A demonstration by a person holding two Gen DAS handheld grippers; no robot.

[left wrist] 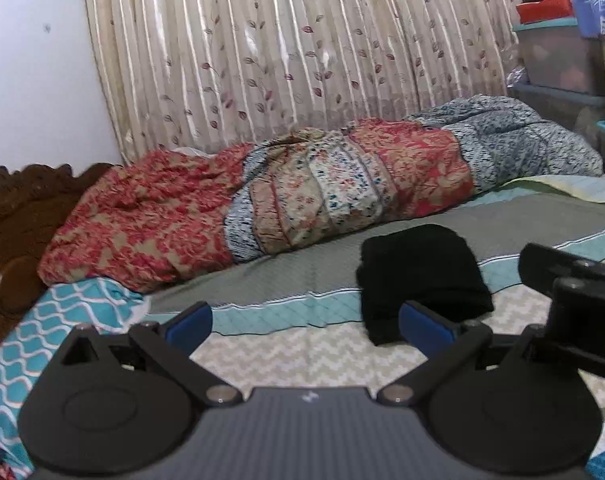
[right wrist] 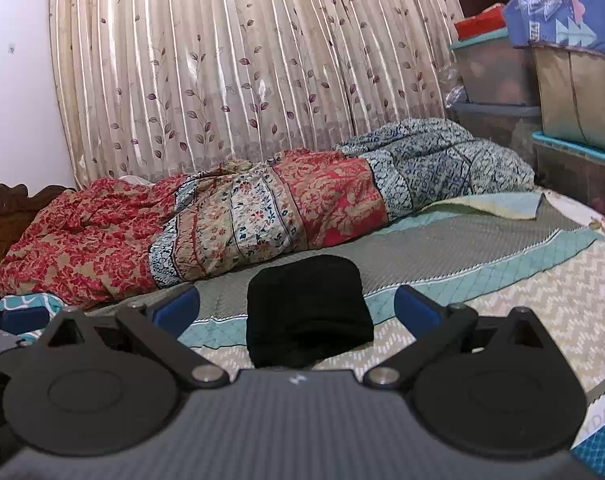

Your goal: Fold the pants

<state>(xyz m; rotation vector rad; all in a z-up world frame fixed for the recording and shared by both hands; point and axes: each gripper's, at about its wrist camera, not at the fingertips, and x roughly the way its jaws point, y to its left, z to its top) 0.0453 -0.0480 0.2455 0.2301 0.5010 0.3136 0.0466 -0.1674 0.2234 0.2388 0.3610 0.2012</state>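
The black pants (left wrist: 422,280) lie folded into a compact bundle on the bed cover (left wrist: 294,280). In the left wrist view the bundle sits ahead and to the right, just beyond the right blue fingertip. My left gripper (left wrist: 306,322) is open with nothing between its fingers. In the right wrist view the pants (right wrist: 306,312) rest straight ahead, centred between the wide-spread blue pads. My right gripper (right wrist: 298,306) is open, and its pads stand apart from the cloth on both sides. Part of the right gripper's black body (left wrist: 574,292) shows at the right edge of the left wrist view.
A rumpled red, cream and blue patterned quilt (right wrist: 262,216) lies along the far side of the bed under a leaf-print curtain (right wrist: 242,60). Stacked storage boxes and bags (right wrist: 562,92) stand at the right. A carved wooden headboard (left wrist: 14,216) is at the left, near a teal patterned pillow (left wrist: 62,312).
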